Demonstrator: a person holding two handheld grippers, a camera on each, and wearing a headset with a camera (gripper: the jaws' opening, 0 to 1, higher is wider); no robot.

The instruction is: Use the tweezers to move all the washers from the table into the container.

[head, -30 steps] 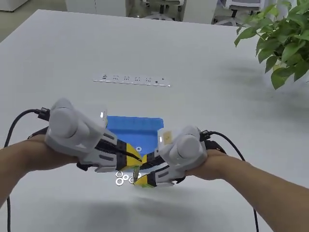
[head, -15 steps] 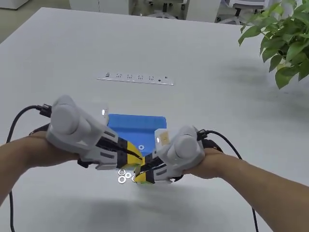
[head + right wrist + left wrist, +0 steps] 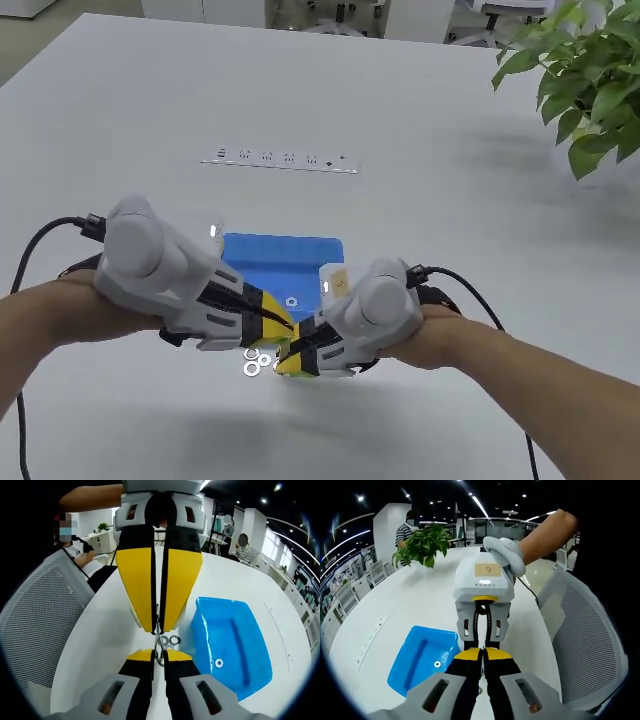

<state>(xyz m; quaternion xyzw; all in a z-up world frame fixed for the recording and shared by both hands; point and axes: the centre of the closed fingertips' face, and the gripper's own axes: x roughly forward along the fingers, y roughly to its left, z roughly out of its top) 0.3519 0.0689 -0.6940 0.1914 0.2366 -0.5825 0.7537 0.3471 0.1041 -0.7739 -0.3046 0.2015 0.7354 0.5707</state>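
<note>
Now | left tool (image 3: 483, 651) clenched | right tool (image 3: 160, 654) gripping thin metal tweezers (image 3: 158, 639) | round washers (image 3: 170, 640) beside blue rectangular container (image 3: 250, 645)

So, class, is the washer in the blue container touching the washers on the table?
Apart. The right gripper view shows the blue container's wall between that washer and the table washers.

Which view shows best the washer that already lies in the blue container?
The right gripper view: the washer lies unobstructed on the blue container floor, its hole visible. The left gripper view shows it nearly as well. In the head view it is a tiny ring.
</note>
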